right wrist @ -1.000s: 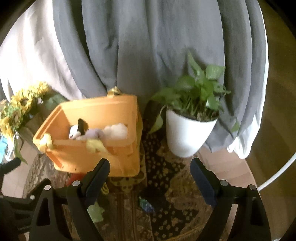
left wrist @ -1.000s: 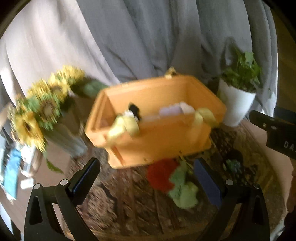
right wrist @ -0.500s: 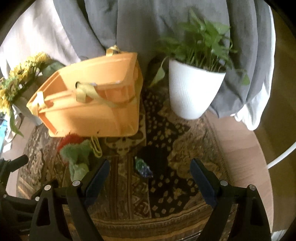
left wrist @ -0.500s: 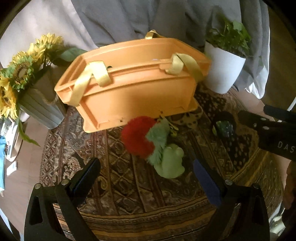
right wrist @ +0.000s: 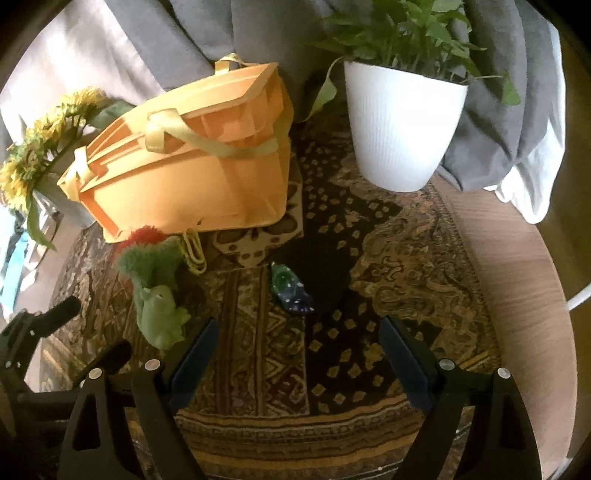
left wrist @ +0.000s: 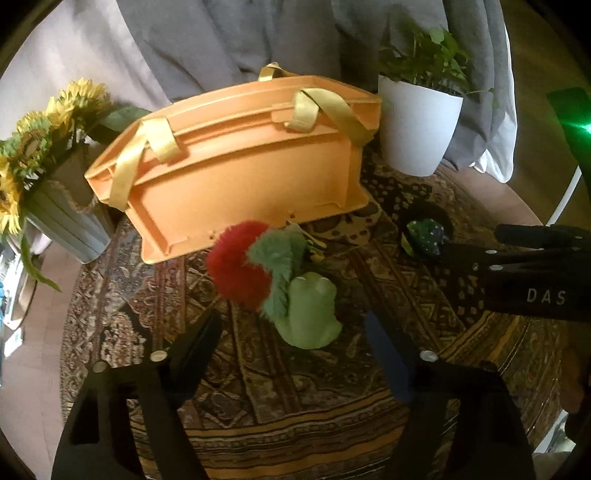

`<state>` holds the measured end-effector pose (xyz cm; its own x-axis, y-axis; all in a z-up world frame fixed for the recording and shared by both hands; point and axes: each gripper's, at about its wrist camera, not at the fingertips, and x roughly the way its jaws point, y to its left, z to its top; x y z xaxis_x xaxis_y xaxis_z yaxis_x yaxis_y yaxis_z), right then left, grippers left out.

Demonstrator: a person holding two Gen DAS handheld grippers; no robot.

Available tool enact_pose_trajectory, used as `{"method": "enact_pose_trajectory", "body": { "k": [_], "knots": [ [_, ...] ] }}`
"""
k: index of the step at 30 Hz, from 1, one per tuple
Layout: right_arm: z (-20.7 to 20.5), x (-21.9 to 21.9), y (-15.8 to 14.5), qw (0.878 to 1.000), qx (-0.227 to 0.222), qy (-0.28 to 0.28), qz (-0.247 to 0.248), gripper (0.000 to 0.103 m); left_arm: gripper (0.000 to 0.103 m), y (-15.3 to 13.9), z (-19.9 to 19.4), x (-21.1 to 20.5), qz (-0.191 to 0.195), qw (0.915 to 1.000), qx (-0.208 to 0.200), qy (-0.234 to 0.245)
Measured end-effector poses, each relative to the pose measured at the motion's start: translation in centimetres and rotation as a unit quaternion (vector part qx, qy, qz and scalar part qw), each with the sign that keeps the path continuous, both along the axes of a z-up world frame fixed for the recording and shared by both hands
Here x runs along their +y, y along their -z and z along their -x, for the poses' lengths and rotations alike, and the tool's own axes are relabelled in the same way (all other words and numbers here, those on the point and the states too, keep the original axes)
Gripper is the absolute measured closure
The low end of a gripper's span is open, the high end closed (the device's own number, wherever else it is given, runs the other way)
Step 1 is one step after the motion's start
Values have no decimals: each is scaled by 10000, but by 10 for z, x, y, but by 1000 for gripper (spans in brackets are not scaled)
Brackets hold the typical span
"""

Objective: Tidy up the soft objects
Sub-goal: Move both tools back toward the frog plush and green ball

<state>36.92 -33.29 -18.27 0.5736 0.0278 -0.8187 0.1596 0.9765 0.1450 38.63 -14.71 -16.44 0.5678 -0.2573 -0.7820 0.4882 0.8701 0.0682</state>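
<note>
An orange basket [left wrist: 243, 173] with yellow straps stands on a patterned rug; it also shows in the right wrist view [right wrist: 192, 173]. In front of it lie a red fluffy toy [left wrist: 236, 269], a dark green fuzzy toy [left wrist: 280, 258] and a pale green plush [left wrist: 312, 314], seen together in the right wrist view [right wrist: 159, 295]. A small dark blue-green soft toy [right wrist: 291, 288] lies mid-rug, also in the left wrist view [left wrist: 424, 236]. My left gripper [left wrist: 295, 347] is open just short of the pale green plush. My right gripper [right wrist: 299, 354] is open just short of the dark toy.
A white pot with a green plant [right wrist: 402, 125] stands at the back right. A grey vase of sunflowers [left wrist: 48, 177] stands at the left. Grey cloth [right wrist: 240, 33] hangs behind. The round table's wooden edge [right wrist: 524, 295] shows at the right.
Both grippers have come lower and closer to the rug. The basket's inside is no longer seen. The toys now lie larger, near the fingers. Both grippers stay open.
</note>
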Motion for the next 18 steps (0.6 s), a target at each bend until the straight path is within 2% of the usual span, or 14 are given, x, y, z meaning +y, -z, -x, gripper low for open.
{"method": "enact_pose_trajectory", "body": {
  "k": [6,10,12,16,18],
  "knots": [
    [-9,1,11,9998,62,-186,-54,14,35,15,-7,-7,-9,10000,89,16],
    [-15,0,18,9996,127,-213,-117,14,47,22,-12,-12,-21,9998,172,81],
    [-17,-2,20,9995,143,-209,-172,14,47,24,-12,-15,-47,9998,160,138],
    [-21,-3,23,9995,134,-212,-208,14,56,30,-16,-20,-44,9993,271,237],
    [-23,-4,25,9993,147,-212,-259,14,57,32,-18,-22,-10,9991,321,279]
  ]
}}
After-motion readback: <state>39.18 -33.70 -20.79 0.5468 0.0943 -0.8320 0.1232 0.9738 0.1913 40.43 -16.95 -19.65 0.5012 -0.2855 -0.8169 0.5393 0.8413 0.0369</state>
